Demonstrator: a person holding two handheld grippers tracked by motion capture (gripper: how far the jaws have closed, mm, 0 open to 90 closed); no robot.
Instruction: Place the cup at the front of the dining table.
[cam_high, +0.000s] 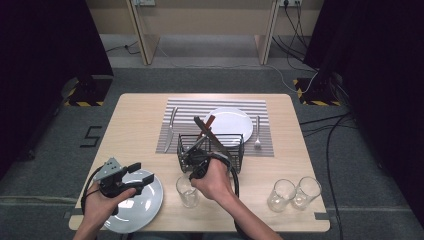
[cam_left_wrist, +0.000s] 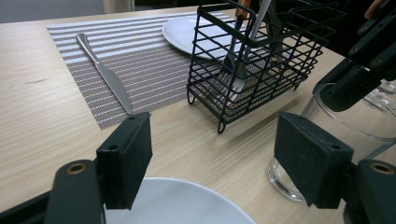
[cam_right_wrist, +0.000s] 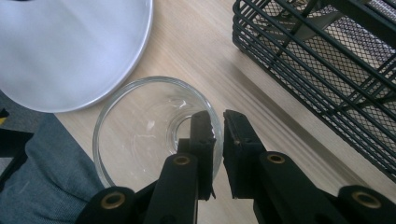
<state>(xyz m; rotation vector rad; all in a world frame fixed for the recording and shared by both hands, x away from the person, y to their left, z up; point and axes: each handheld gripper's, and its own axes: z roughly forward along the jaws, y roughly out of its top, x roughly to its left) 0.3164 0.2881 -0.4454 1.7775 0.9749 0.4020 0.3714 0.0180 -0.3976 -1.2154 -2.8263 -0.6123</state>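
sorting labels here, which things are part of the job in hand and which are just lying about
In the job: right gripper shut on the rim of the glass; left gripper open above the near plate.

Lying about: wire basket of utensils, far plate, knife, fork, two glasses, placemat.

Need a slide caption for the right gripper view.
Right hand-held gripper pinches the rim of a glass beside the black wire basket.

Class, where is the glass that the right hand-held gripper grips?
In the high view, the glass stands near the table's front edge, between the grey plate and the wire basket.
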